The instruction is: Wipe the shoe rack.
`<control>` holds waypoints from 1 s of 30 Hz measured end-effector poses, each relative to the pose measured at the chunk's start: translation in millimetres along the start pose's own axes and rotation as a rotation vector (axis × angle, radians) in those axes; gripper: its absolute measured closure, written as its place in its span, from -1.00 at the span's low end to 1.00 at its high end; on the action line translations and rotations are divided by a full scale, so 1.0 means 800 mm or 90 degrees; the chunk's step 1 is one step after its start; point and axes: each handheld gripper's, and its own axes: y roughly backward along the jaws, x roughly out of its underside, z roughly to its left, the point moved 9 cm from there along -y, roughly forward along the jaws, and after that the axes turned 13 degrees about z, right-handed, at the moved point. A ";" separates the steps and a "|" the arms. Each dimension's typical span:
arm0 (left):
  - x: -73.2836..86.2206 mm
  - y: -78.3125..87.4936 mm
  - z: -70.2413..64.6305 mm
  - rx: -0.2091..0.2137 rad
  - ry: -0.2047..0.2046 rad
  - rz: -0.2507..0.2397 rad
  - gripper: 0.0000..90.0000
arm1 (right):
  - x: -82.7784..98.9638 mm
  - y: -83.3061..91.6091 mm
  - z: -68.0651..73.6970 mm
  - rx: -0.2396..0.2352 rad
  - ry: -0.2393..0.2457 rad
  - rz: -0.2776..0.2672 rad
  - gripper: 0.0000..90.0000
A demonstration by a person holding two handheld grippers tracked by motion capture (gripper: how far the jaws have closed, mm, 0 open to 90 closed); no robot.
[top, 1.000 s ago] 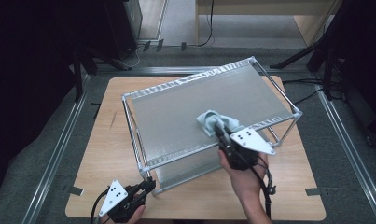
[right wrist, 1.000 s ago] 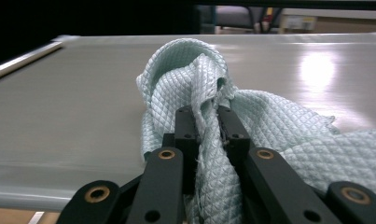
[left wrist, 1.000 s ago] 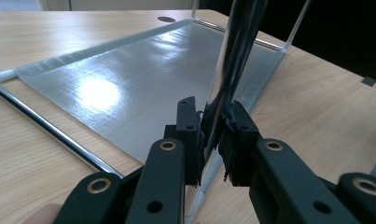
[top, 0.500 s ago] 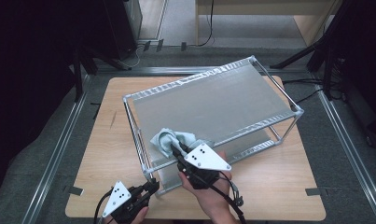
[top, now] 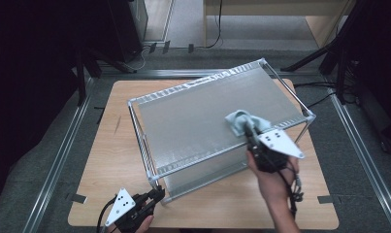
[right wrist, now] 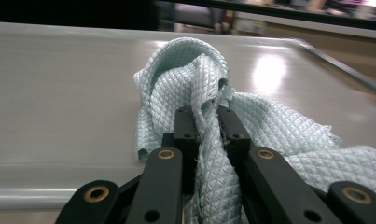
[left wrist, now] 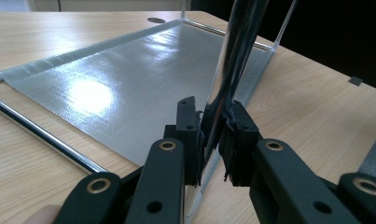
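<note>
On the top shelf point(top: 193, 121) of a metal rack, toward its right near part, lies a pale green quilted cloth point(top: 239, 121), bunched up and resting on the smooth grey shelf surface. The right gripper point(top: 249, 132) has its jaws closed on a fold of this cloth; in the right gripper view the cloth point(right wrist: 199, 93) rises in a knot just past the black jaws and spreads out to the right across the shelf point(right wrist: 59, 84). A hand point(top: 275, 179) holds that gripper from the near right side of the rack, above the wooden table point(top: 110, 160). At the near left corner of the rack, the left gripper point(top: 156, 194) is clamped on the rack's upright chrome post point(top: 152, 182) low down near the tabletop. The left gripper view shows the post point(left wrist: 232, 60) squeezed between the two black jaws, with the rack's lower shelf point(left wrist: 129, 79) lying just above the table point(left wrist: 316, 102) beyond it. Metal rails point(top: 62, 160) run along the floor to the left and right of the table.
</note>
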 end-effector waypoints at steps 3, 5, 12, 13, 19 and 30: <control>0.000 0.000 0.000 0.003 -0.001 0.000 0.74 | 0.001 0.003 -0.066 0.057 -0.037 0.004 0.78; 0.000 0.000 -0.001 0.008 -0.003 0.000 0.74 | 0.002 0.002 -0.097 0.073 -0.066 0.004 0.78; -0.002 -0.002 0.000 0.009 0.000 0.003 0.74 | 0.000 0.001 -0.122 0.070 -0.122 0.014 0.79; -0.002 -0.003 0.001 0.009 0.000 0.002 0.74 | 0.000 0.000 -0.103 0.051 -0.111 0.013 0.79; -0.002 -0.004 0.001 0.015 0.006 0.000 0.73 | -0.001 -0.002 -0.028 -0.024 -0.082 0.010 0.78; -0.002 -0.004 -0.001 0.020 0.009 0.001 0.73 | -0.005 0.001 0.162 -0.203 0.012 0.010 0.79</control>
